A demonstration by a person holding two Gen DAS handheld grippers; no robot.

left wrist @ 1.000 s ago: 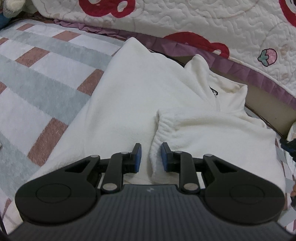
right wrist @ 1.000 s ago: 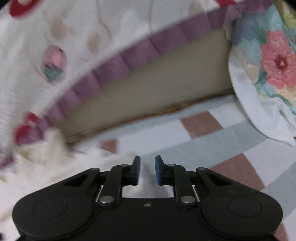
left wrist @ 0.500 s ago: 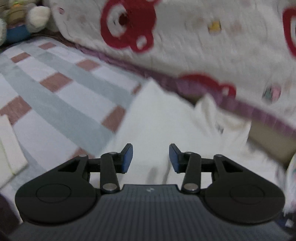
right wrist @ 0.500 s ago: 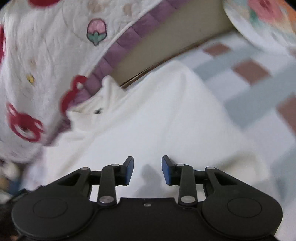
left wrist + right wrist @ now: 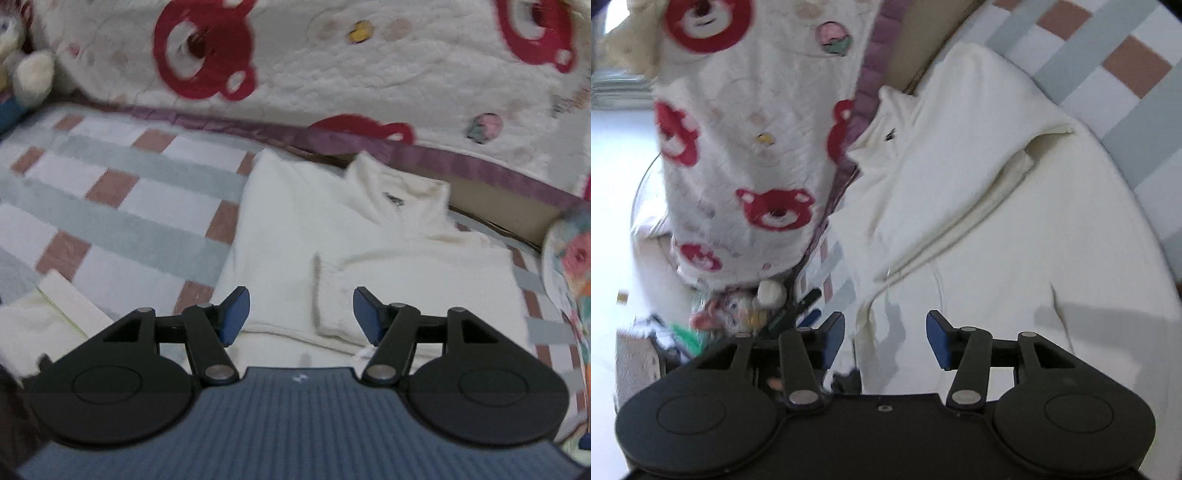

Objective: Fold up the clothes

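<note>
On the checked bed sheet (image 5: 110, 221) a cream fleece pullover (image 5: 295, 236) lies sleeves-in, both grippers' jaws spread and empty above its hem, seemingly mid-fold, next needing a hem pinch.

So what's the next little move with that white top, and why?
Probably lower both grippers onto the near hem of the cream sweater and pinch it. The left gripper and right gripper are open and empty above the cloth, and both sleeves already look folded in, so folding bottom to collar seems next.
</note>
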